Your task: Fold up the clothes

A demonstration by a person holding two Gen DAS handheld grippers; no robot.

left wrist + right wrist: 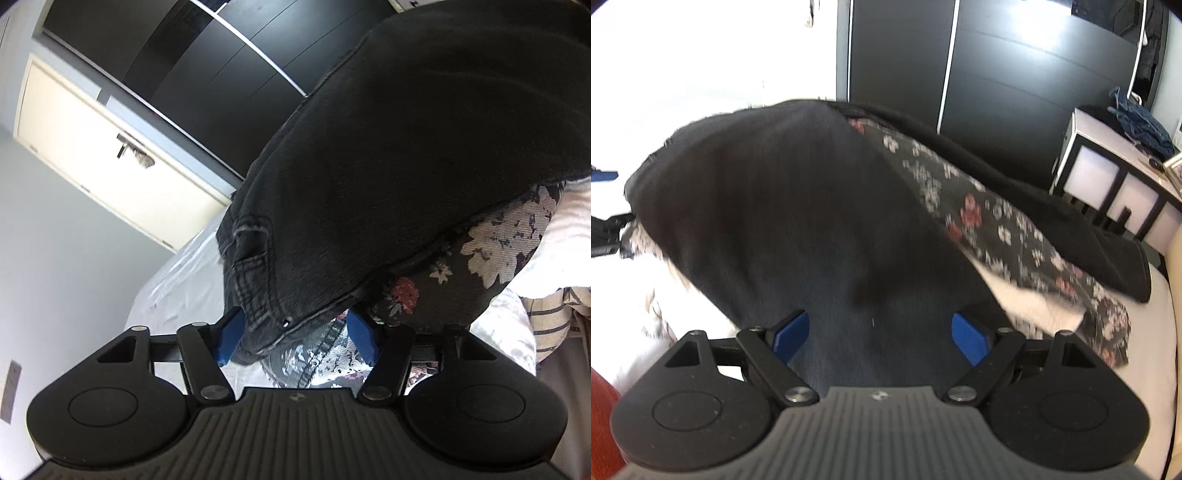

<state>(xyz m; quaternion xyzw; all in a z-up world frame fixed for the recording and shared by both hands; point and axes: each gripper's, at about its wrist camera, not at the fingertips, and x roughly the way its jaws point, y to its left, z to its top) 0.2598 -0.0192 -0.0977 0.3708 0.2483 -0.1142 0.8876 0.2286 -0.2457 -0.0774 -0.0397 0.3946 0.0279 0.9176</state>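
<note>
White bedding covers a bed [177,280] in a bedroom, with dark wardrobe doors [1015,74] behind it and a pale door [92,147] to one side of the left tool.

Black denim jeans [388,166] hang lifted between the two tools, above a heap of other clothes on the bed. In the left wrist view, the left tool [295,338] has its blue pads [229,336] pressed against a bunched corner of the jeans, near a riveted pocket seam; the cloth fills the gap, so this tool appears clamped on the jeans. From there the denim rises up and away to the right of the tool, its long axis running toward the other tool.

In the right wrist view, which is blurred, the right tool [882,336] has its blue pads [969,341] set wide apart, with a broad band of jeans [798,229] lying between them and stretching forward and leftward. The pads do not seem to pinch the cloth, though whether it rests on the tool's body cannot be told.

A dark floral garment [997,229] lies just beyond and to the right of the right tool, under the jeans. A striped cloth [550,325] sits at the far right of the left tool.

Judging by this, the coming fold turns on the jeans' length spanning straight between the tools, and the left tool holds the firmer grip.
</note>
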